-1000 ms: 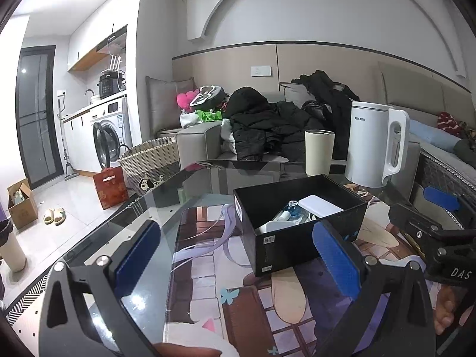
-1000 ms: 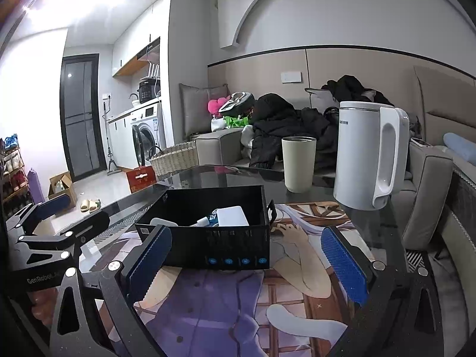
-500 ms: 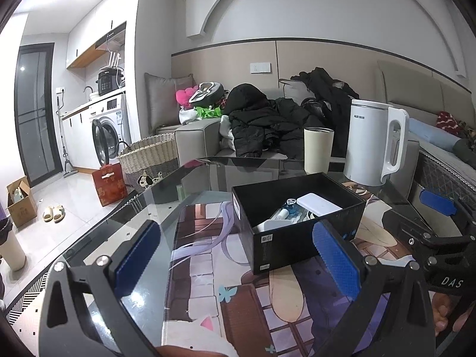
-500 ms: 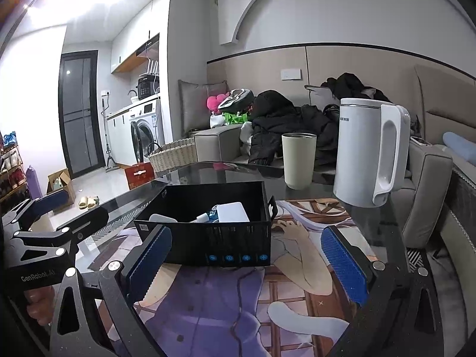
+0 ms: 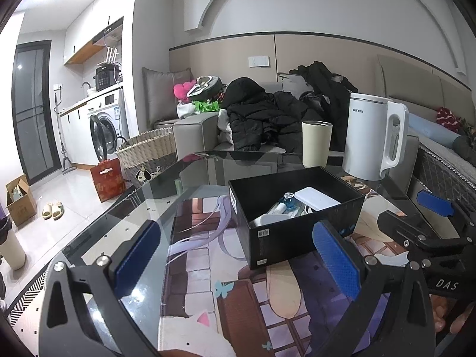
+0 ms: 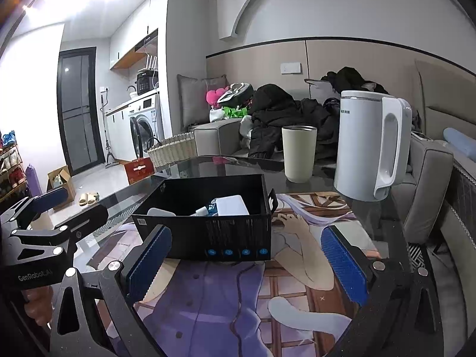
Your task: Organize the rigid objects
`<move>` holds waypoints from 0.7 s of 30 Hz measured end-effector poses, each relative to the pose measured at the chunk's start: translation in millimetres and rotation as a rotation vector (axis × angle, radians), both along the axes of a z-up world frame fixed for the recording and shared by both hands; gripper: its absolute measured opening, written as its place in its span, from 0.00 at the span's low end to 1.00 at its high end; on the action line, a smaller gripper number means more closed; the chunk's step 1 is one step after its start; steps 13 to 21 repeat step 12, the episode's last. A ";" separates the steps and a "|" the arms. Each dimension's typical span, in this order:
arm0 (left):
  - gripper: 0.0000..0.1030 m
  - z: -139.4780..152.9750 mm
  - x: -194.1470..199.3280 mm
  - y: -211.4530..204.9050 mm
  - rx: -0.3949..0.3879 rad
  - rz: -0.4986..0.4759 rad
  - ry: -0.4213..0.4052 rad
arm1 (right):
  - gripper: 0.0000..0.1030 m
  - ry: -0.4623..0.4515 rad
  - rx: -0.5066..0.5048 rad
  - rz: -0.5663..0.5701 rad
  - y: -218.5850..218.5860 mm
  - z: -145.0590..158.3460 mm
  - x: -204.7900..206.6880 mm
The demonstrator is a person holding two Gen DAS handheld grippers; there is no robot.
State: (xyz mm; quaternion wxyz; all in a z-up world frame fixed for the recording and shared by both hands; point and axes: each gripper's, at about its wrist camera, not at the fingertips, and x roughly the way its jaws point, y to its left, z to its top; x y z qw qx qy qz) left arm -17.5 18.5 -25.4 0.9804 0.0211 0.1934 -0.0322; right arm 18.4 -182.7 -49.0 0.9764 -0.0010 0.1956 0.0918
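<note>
Black box (image 6: pixel 208 223), open-topped, on glass table (image 5: pixel 119 217) at 12 o'clock of right gripper (image 6: pixel 247 261), 1 o'clock of left gripper (image 5: pixel 235 255); holds white case (image 6: pixel 232 205) and small bottles. Both grippers spread, empty. Likely light, stiff cardboard, smooth-sided: best gripped across a wall's top edge.

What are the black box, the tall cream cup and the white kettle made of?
Black box: likely matte printed cardboard, with thin walls and printed icons. Cream cup: unclear, perhaps coated metal or plastic, with a darker, metallic-looking rim. White kettle: apparently smooth plastic shell with a moulded handle.
</note>
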 end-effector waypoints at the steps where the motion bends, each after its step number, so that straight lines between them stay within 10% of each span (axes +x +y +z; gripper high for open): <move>1: 1.00 0.2 0.3 0.2 0.001 0.001 0.001 | 0.99 0.001 0.000 -0.001 0.2 -0.1 -0.3; 21: 1.00 0.0 1.3 -0.9 0.004 0.014 0.022 | 0.99 0.007 -0.001 0.001 0.7 -0.5 -0.1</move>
